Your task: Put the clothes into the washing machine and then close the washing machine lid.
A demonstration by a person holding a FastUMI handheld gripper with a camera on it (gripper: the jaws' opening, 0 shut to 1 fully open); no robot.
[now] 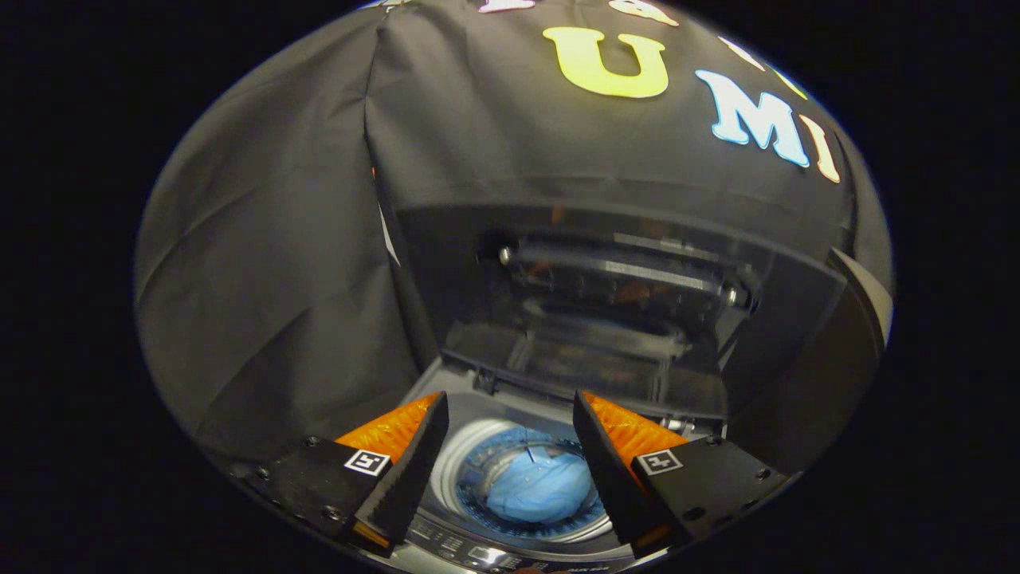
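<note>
In the gripper view, the gripper point(510, 446) sits in the lower middle of the frame, its two fingers spread wide apart with nothing between them; it is released and holds nothing. One finger point(406, 470) angles up from the lower left, the other point(613, 470) from the lower right, each carrying a small square marker tag near its base.

Between and just below the fingers, at the bottom centre of the frame, is the round opening of a top-loading washing machine point(470, 550). Inside its drum point(462, 454) lies a light blue garment point(538, 488), bunched into a rounded heap at the bottom of the tub; what looks like a collar or placket shows on its upper side, so it seems to be a shirt. It touches neither finger and lies well beyond them, down in the drum.

The control panel strip with small buttons runs along the very bottom of the frame, in front of the opening.

The washing machine lid point(606, 319) stands raised beyond the fingers, filling the centre and centre right of the frame. It is dark and glossy, with a see-through pane that mirrors the drum and the blue cloth faintly. Its hinges meet the machine body just above the drum rim.

Black booth cloth point(279, 239) hangs behind, across the upper and left parts of the frame.
</note>
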